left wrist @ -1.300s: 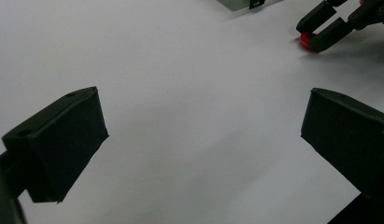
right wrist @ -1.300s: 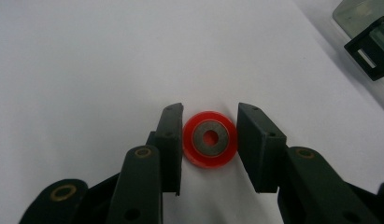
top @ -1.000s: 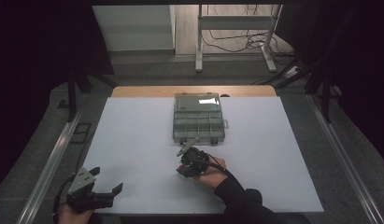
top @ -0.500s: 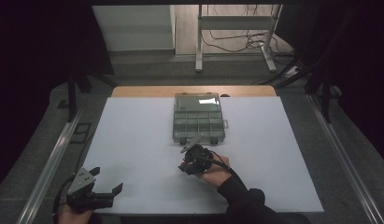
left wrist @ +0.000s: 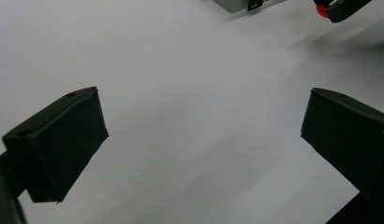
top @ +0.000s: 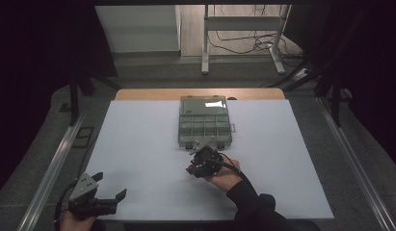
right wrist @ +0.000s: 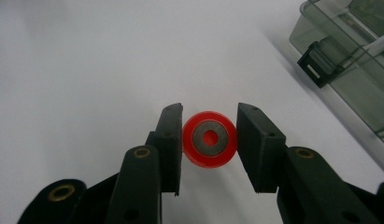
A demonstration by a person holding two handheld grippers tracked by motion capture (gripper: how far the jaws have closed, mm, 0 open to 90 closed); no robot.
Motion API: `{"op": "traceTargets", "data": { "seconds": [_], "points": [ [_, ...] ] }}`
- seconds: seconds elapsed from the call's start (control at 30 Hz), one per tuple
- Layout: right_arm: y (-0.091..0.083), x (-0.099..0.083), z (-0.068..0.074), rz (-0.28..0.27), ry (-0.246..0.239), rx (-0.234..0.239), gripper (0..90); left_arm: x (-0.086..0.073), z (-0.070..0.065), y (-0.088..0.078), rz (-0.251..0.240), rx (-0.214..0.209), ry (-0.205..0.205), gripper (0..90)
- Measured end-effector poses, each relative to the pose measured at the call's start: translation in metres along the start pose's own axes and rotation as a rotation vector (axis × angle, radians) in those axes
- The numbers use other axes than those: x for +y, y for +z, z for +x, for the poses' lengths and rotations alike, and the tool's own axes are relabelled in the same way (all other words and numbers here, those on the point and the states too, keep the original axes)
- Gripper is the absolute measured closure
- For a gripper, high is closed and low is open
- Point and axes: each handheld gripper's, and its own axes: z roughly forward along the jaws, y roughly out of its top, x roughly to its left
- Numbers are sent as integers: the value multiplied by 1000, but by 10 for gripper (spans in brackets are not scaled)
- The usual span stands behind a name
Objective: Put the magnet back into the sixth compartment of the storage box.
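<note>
Dim, dark-edged room; brightly lit white table (top: 138,144), lid glare, soft close-up blur

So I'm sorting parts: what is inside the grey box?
The grey box shows divider compartments through its clear lid, which bears a white glare patch. Whether they hold anything cannot be told.

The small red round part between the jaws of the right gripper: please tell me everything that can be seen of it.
The small red round part is a glossy, plastic-looking disc or short cylinder with rounded edges. A grey metal-looking ring sits in its facing side, around a red centre. The right gripper clamps it, one black pad against each side, flat face toward the camera, above the white table. In the left gripper view its red edge shows by the right gripper's jaw, near the grey clear-lidded compartment box.
</note>
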Motion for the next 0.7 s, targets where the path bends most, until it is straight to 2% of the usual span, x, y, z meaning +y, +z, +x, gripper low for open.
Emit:
{"op": "traceTargets", "data": {
  "seconds": [0.5,0.7],
  "points": [
    [-7,2,-7,-4,18,-18,624,0,0,0,5,1,4,10],
    [-11,3,-13,-14,40,-24,624,0,0,0,6,1,2,10]
  ]
}}
